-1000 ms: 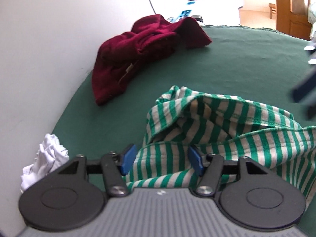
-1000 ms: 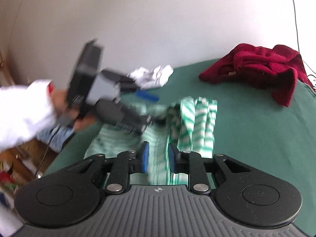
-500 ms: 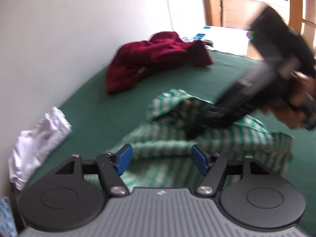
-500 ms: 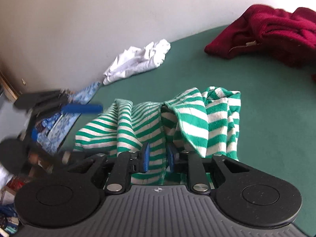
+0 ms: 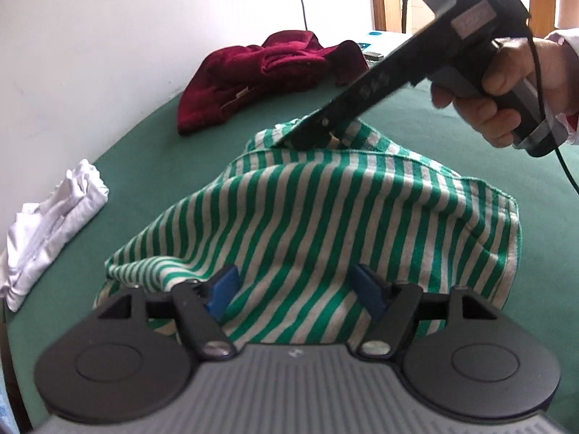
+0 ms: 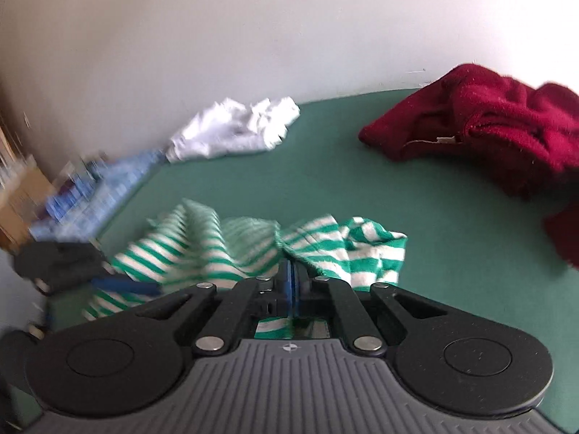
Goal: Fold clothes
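Note:
A green-and-white striped garment (image 5: 325, 217) lies bunched on the green table (image 5: 452, 133). My right gripper (image 6: 289, 282) is shut on a fold of the striped garment (image 6: 217, 249). In the left wrist view the right gripper (image 5: 311, 133) pinches the cloth's far edge and holds it raised, with a hand (image 5: 506, 83) on its handle. My left gripper (image 5: 296, 289) stands open at the garment's near edge, striped cloth lying between its blue pads (image 5: 224, 293). The left gripper (image 6: 123, 284) shows blurred at the left of the right wrist view.
A dark red garment (image 5: 267, 68) lies crumpled at the back by the white wall, also in the right wrist view as the red garment (image 6: 488, 133). A white cloth (image 5: 54, 217) sits at the table's left edge. A blue patterned item (image 6: 101, 188) lies beyond that edge.
The right gripper's fingers closed on the striped garment's far edge and raised it. The left gripper, still open, moved in over the near edge.

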`<control>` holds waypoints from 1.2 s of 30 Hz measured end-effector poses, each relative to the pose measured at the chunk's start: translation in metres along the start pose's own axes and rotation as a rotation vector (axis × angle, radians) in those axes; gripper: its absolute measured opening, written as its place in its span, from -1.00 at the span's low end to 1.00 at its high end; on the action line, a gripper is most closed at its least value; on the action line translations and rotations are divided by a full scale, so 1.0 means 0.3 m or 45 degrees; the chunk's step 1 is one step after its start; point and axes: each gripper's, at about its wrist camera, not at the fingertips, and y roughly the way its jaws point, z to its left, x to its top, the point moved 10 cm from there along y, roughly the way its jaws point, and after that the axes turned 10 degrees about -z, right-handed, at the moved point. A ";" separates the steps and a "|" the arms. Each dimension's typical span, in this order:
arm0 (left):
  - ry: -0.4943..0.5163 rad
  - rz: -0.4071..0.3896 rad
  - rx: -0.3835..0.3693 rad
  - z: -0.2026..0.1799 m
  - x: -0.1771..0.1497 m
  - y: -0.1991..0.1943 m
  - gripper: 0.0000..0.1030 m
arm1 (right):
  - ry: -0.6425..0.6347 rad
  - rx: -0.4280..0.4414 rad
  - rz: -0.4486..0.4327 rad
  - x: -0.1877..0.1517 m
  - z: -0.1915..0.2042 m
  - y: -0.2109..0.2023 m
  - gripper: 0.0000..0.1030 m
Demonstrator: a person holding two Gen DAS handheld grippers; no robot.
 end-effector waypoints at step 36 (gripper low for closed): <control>-0.060 -0.061 0.073 0.021 -0.048 -0.063 0.65 | -0.156 -0.197 0.050 -0.064 -0.115 -0.100 -0.85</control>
